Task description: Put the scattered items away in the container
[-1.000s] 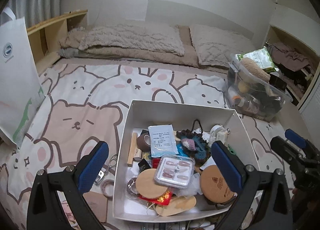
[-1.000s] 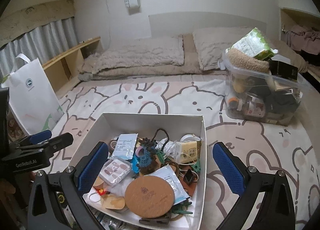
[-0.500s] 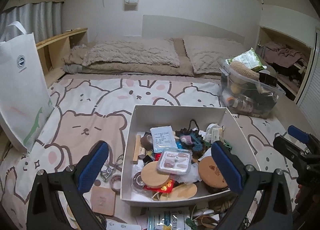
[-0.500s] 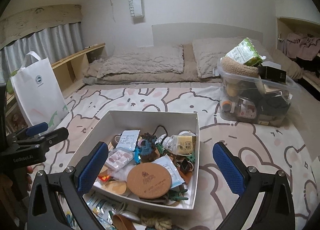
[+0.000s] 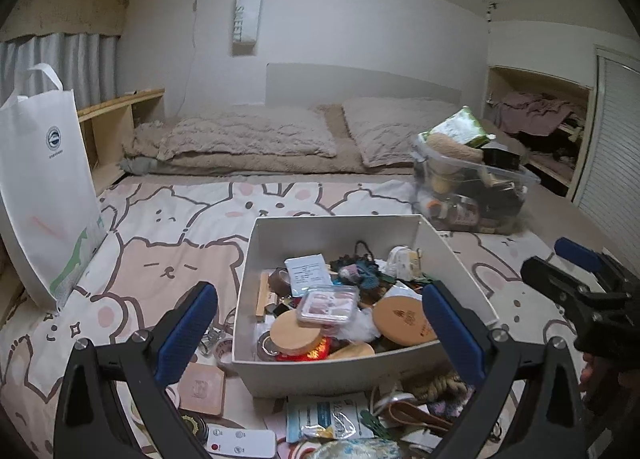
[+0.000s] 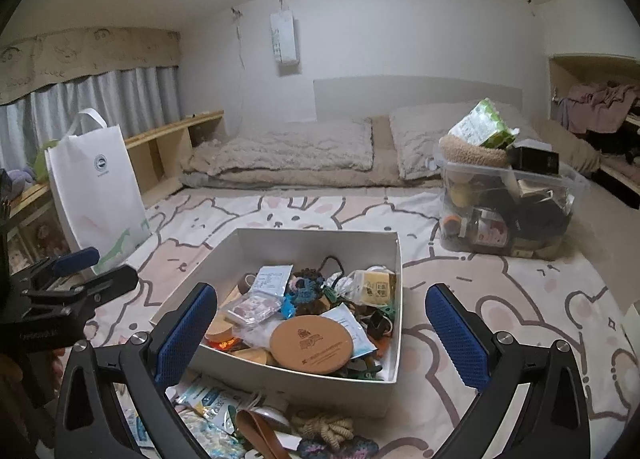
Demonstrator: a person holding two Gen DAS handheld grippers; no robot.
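Observation:
A white open box (image 5: 332,233) sits on the cartoon bedspread, filled with small items such as round wooden coasters (image 5: 404,317) and a clear nail case (image 5: 328,305). It also shows in the right wrist view (image 6: 316,241). Loose items lie in front of it: a brown leather square (image 5: 201,387), a white packet (image 5: 326,417), a rope knot (image 6: 326,425), a brown strap (image 6: 262,433). My left gripper (image 5: 320,335) is open and empty, held above the box's near side. My right gripper (image 6: 322,337) is open and empty too.
A clear plastic bin (image 5: 470,189) full of things stands at the back right. A white tote bag (image 5: 42,195) stands at the left. Pillows (image 5: 248,137) lie at the bed's head. A white remote (image 5: 240,445) lies near the front edge.
Both grippers have pulled back and up from the box. The loose items in front of the box have come into view. Both stay open and empty.

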